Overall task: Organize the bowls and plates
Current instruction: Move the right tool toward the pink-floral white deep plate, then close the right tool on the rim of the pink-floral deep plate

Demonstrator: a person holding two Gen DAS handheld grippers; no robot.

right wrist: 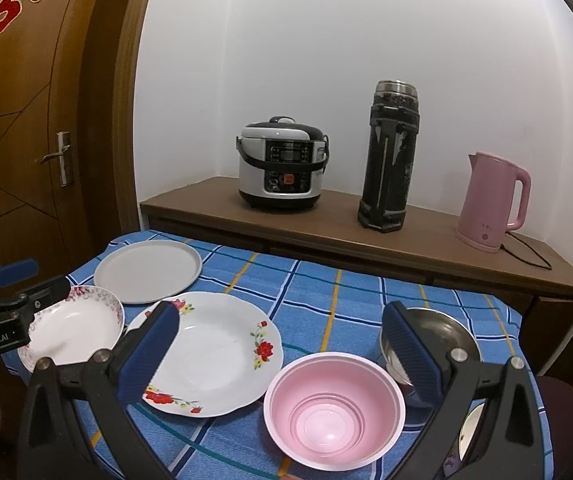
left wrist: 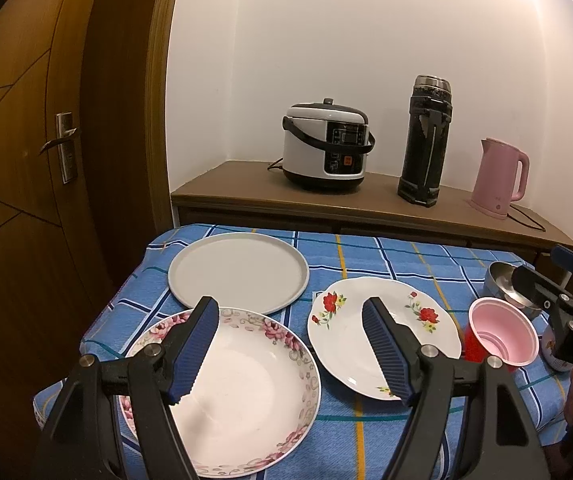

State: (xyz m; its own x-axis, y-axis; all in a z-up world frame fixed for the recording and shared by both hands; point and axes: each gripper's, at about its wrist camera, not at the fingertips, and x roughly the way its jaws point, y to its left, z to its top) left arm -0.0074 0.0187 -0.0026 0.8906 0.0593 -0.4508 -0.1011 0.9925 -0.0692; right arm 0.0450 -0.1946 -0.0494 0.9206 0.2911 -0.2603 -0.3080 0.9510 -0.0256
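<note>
I am holding my left tool (left wrist: 290, 350) open over the pink-flowered plate (left wrist: 246, 392) at lower left and my right tool (right wrist: 282, 356) open above the pink bowl (right wrist: 334, 408) at lower centre.

Left gripper (left wrist: 290, 344): black plastic frame with two angled arms, silver pivot pins at the joints, dark blue ribbed pads (left wrist: 192, 354) on both fingers. Right gripper (right wrist: 282, 354): same build, black frame, silver pins, blue ridged pads (right wrist: 412, 354). Seen side-on from the opposite camera, each body was a black block with white lettering, "GenRobot.AI" on the left one, plus a blue lever on top.
</note>
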